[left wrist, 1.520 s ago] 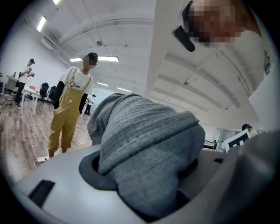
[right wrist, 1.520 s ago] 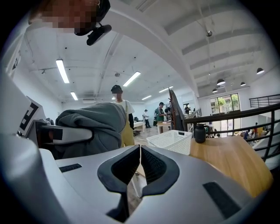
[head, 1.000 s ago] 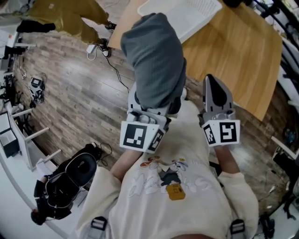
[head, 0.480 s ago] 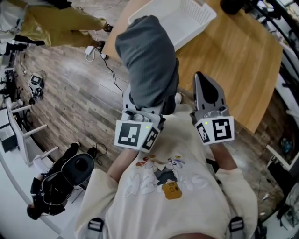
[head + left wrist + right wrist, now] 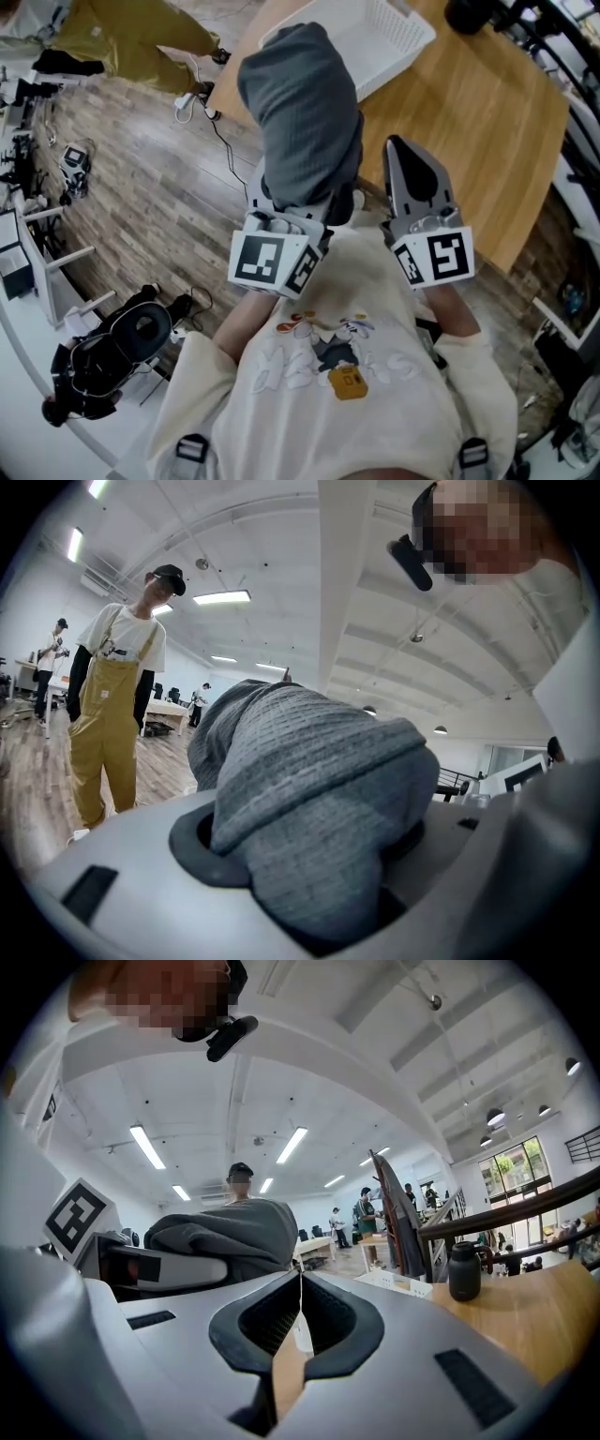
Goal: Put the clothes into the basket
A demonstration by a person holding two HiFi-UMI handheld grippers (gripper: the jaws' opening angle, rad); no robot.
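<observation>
Still little change: left gripper [image 5: 298, 202] fingers clamped on grey garment [image 5: 302, 112], raised near basket [image 5: 389, 37]; right gripper [image 5: 412, 164] fingers closed, empty. Drop pending.

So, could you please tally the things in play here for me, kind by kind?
Grey garment: 1
White basket: 1
Dark bottle: 1
Wooden table: 1
Grippers: 2, the left gripper and the right gripper
Total: 6
</observation>
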